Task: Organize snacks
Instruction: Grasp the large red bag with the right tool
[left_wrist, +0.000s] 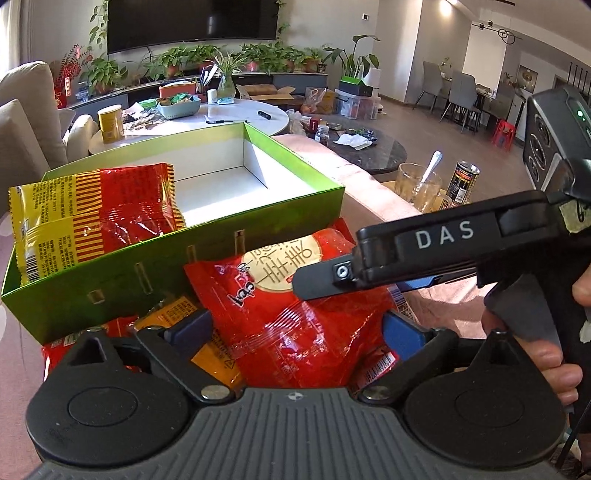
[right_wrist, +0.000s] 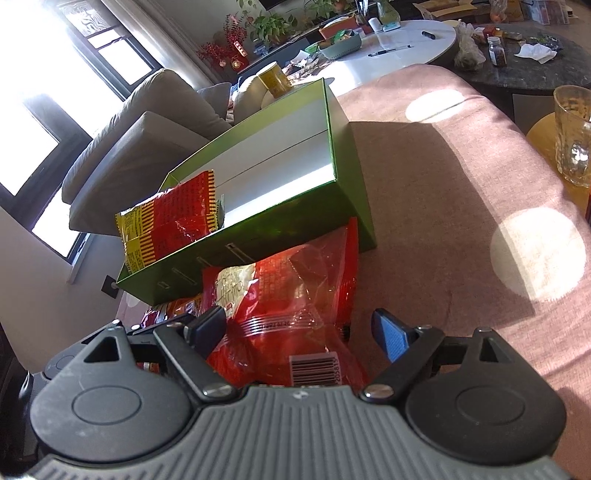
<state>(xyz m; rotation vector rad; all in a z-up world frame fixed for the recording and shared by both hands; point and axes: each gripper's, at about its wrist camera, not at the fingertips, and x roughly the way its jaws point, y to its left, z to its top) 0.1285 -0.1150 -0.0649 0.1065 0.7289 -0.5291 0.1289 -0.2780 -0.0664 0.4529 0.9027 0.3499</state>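
Your left claw (left_wrist: 291, 332) stood wide open around a red snack packet (left_wrist: 295, 314), its pads apart from the wrapper. Your right claw (right_wrist: 299, 332) was also open over that packet (right_wrist: 288, 295). The packet lay on the pink surface (right_wrist: 461, 221), touching the green box (left_wrist: 166, 273), which held a red-and-yellow packet (left_wrist: 96, 214).

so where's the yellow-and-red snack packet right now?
Left wrist view, left side: the yellow-and-red snack packet stands inside the green box at its near-left end, leaning over the front wall, above the red snack bag lying outside.
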